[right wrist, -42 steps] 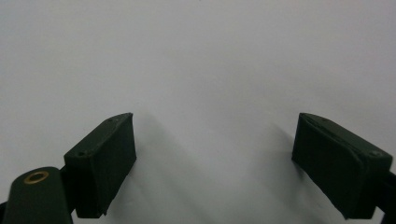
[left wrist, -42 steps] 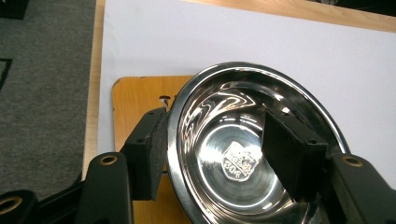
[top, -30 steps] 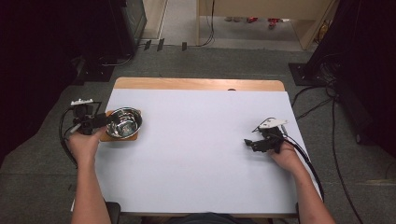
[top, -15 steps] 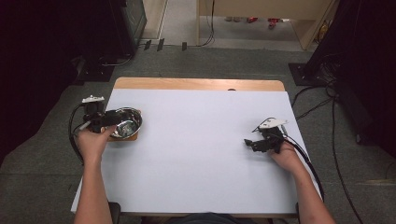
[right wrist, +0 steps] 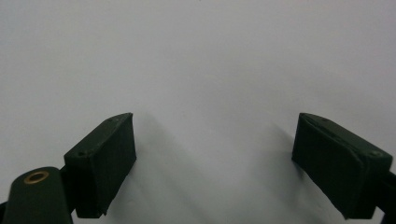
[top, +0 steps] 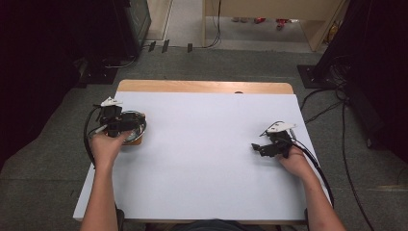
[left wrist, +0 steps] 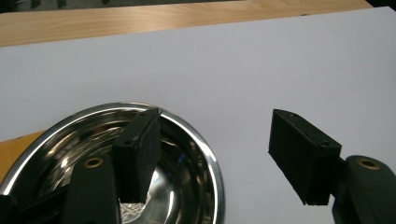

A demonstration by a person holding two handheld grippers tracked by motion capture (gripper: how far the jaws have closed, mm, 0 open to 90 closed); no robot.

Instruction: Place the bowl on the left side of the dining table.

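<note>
My left gripper (top: 126, 126) sits at the left middle of the high view, over the steel bowl (top: 137, 126), which rests on a brown mat (top: 136, 141) near the left edge of the white table (top: 207, 159). In the left gripper view my jaws stand apart and have just been opening; one jaw hangs inside the bowl (left wrist: 140, 158) at lower left, the other over bare table at lower right, with the bowl's rim between them and neither pad pressing on it. Something crinkled and silvery lies in the bowl's bottom. My right gripper (top: 262, 147) rests at the right middle of the high view, jaws wide apart over bare white table.
</note>
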